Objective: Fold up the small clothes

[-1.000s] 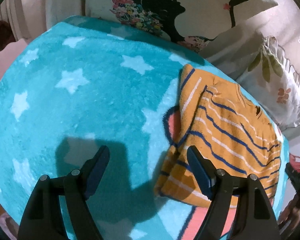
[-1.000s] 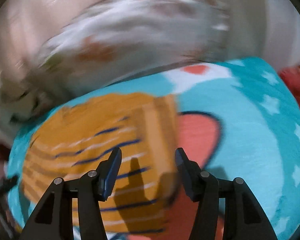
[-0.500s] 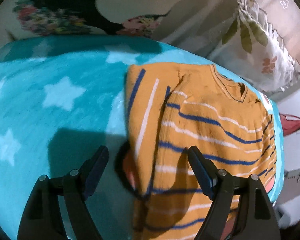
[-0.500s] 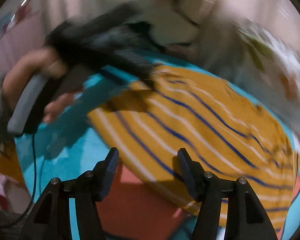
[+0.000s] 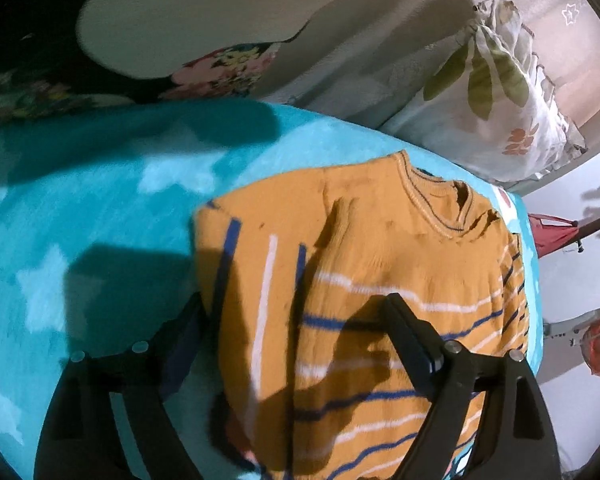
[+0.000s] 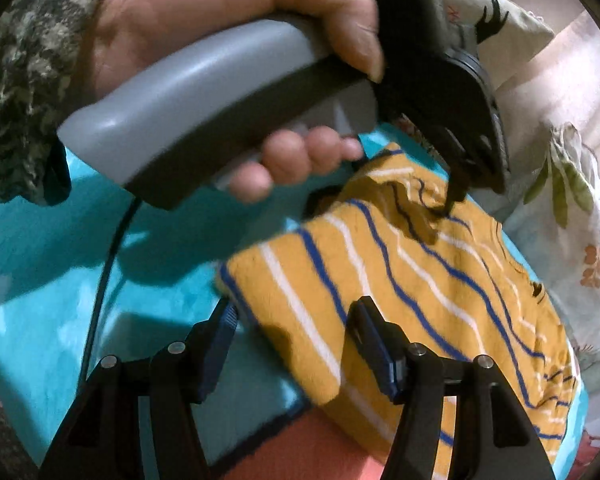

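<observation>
An orange sweater (image 5: 380, 280) with blue and white stripes lies on a turquoise star blanket (image 5: 80, 220), sleeve folded in and collar at the far end. My left gripper (image 5: 296, 320) hovers over the sweater's near left edge, jaws opening; one finger is over the blanket, the other over the cloth, and the pads grip nothing. In the right wrist view my right gripper (image 6: 296, 320) stands open astride the sweater's (image 6: 400, 280) striped corner without pressing it. A hand (image 6: 204, 12) in a camouflage sleeve holds the left gripper (image 6: 388, 200) just above the far end of the sweater.
A leaf-print pillow (image 5: 500, 92) and a pillow with a black silhouette print (image 5: 180, 20) line the far side of the blanket. A red object (image 5: 556, 232) sits beyond the right edge. A black cable (image 6: 104, 280) hangs from the left gripper's handle.
The left gripper moved right from the bare blanket to over the sweater, and its jaws widened a little. The right gripper swung round to the sweater's other corner and now faces the left hand.
</observation>
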